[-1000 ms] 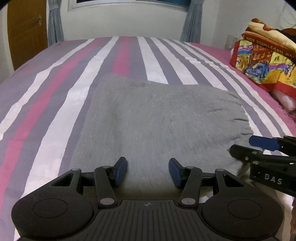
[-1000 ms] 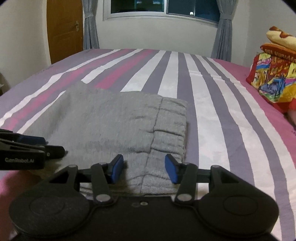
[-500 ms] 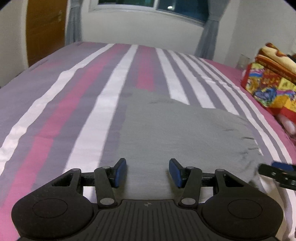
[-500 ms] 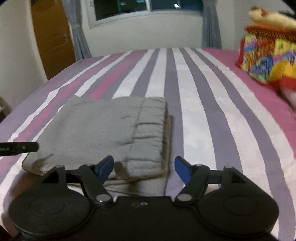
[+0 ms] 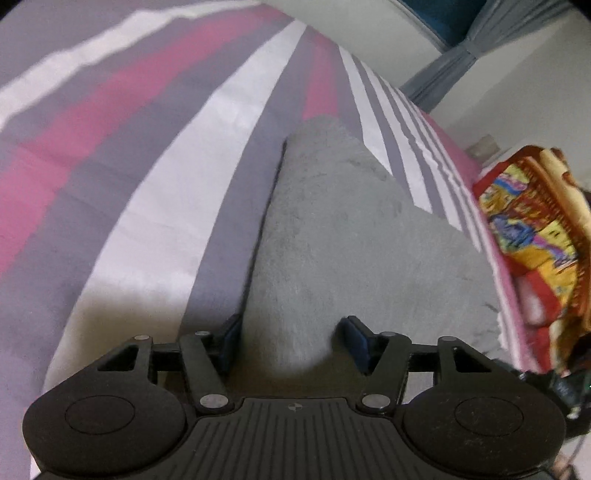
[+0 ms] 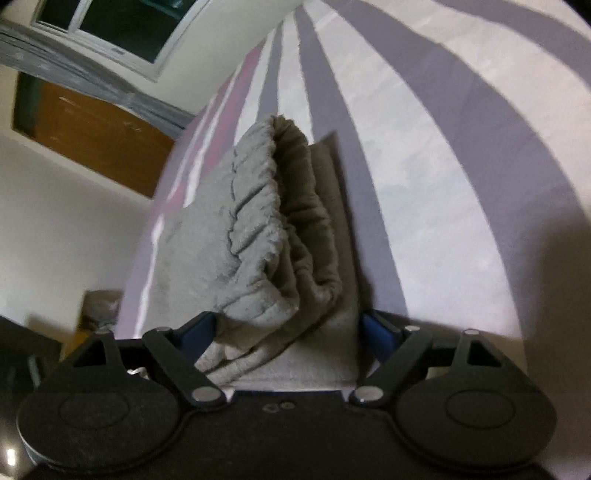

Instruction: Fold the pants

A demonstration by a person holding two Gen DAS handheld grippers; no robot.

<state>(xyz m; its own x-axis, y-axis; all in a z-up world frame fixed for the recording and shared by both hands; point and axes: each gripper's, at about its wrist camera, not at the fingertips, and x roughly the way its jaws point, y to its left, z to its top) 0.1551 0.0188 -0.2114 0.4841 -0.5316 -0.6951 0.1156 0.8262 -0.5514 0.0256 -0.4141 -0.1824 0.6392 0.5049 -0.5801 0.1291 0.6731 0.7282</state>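
Note:
The grey fleece pants [image 5: 343,236] lie folded into a thick pad on the striped bed. My left gripper [image 5: 291,341] is open, rolled on its side, with its blue fingers either side of the pad's near left corner. In the right wrist view the pants [image 6: 266,236] show their ribbed waistband edge and stacked layers. My right gripper [image 6: 286,332] is open, also rolled on its side, and its fingers straddle the pad's near right corner without pinching it.
The bed sheet [image 5: 155,192] has pink, grey and white stripes. A colourful folded blanket [image 5: 532,236] lies at the right edge of the bed. A brown door [image 6: 99,136], a window [image 6: 110,33] and grey curtains are behind.
Both grippers have dropped low to the near corners of the pad and rolled sideways. The pad's edges now sit between the open fingers of each.

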